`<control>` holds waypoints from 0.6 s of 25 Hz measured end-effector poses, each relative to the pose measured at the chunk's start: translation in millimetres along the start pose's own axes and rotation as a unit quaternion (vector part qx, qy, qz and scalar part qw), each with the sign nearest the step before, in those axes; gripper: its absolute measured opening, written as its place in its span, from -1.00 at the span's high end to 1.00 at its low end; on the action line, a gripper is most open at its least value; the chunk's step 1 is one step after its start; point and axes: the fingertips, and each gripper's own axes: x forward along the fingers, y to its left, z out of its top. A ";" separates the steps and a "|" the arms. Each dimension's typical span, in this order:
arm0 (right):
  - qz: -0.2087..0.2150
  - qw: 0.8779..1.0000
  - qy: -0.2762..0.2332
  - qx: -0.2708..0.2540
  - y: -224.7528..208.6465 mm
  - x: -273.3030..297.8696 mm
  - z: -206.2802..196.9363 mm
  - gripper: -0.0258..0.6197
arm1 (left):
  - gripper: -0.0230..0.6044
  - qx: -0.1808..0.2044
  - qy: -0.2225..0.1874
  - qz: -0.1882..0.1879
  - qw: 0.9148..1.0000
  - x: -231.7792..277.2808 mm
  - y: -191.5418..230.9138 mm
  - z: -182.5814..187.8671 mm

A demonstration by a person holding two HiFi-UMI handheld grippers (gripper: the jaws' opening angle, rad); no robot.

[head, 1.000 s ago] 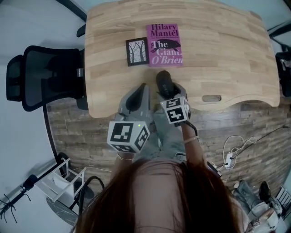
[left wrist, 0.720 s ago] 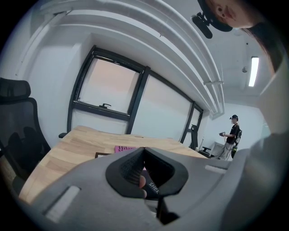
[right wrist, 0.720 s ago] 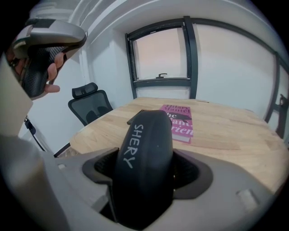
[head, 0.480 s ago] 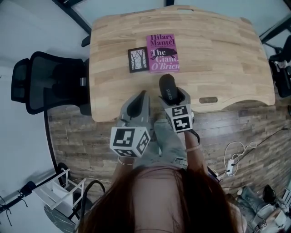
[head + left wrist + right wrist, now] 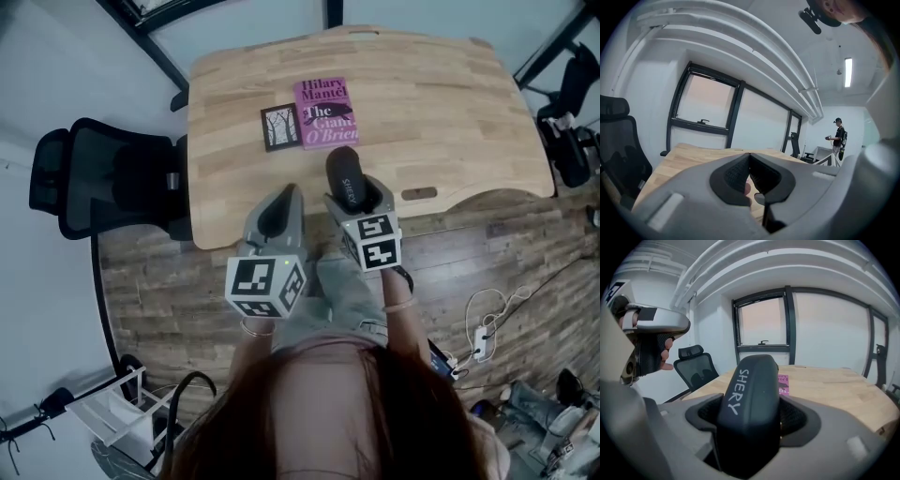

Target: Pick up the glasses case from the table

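Nothing is blocking anything here. On the wooden table [image 5: 441, 103] a pink book [image 5: 325, 113] is lying toward the far edge with a small dark card [image 5: 280, 127] touching its left side, and a black office chair [image 5: 103, 178] is parked off the left edge. More of the table's far edge is seen than a second ago, but the hold is unchanged. The glasses case [image 5: 345, 180], marked SHERY, is clamped in the right gripper [image 5: 353, 192] and held up over the near edge. The left gripper [image 5: 279, 214] is kept alongside, jaws pressed together with nothing in them. Both are pointed toward the far edge.
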 end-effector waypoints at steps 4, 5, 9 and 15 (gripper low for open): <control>-0.010 1.000 -0.026 -0.007 10.0 -24.6 12.7 -0.21 | 0.92 0.009 -0.014 -0.010 1.000 -21.1 -10.3 7.0; -0.012 0.999 -0.033 -0.009 12.6 -30.7 16.3 -0.21 | 0.92 0.012 -0.018 -0.012 1.000 -26.1 -12.5 9.0; -0.015 0.998 -0.056 -0.014 24.7 -54.4 28.6 -0.21 | 0.92 0.016 -0.031 -0.017 0.999 -45.7 -18.5 15.6; -0.017 0.996 -0.080 -0.018 39.7 -81.9 38.8 -0.21 | 0.92 0.028 -0.045 -0.024 0.998 -67.5 -26.3 19.5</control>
